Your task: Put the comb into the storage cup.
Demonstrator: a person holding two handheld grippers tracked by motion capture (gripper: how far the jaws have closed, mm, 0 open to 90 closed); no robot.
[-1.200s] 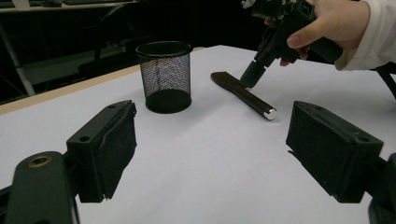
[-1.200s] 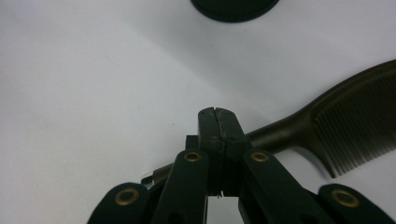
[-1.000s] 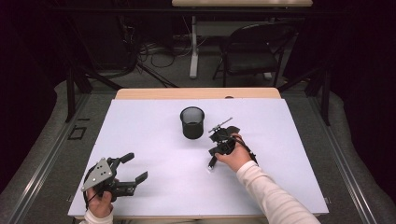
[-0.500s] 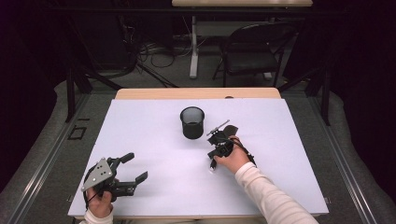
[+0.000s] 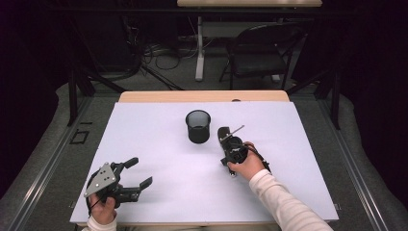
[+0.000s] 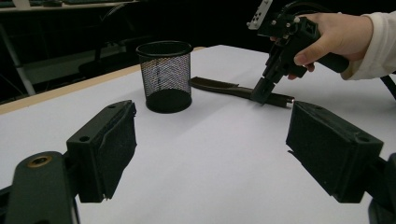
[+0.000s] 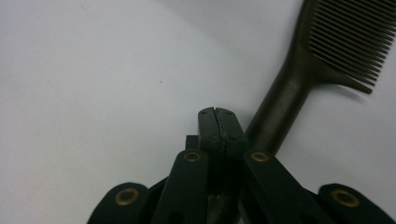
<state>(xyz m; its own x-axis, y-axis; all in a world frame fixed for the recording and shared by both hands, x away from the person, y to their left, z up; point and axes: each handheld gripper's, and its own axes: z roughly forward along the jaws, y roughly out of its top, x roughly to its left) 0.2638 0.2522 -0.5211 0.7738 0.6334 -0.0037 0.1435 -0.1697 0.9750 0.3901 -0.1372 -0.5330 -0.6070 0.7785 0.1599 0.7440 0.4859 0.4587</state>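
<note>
In the high view, from left to right: the left gripper (image 5: 126,182) is held slack-jawed and empty at seven o'clock, well apart from the mesh cup (image 5: 198,126), while the right gripper (image 5: 230,155), jaws clenched on nothing, is set against the handle of the comb (image 5: 224,136), whose long axis runs twelve-to-six just beside the cup.

The left gripper (image 5: 137,172) rests low near the table's front edge, jaws spread wide. The right gripper (image 7: 216,112) points steeply down (jaws pressed together).
</note>
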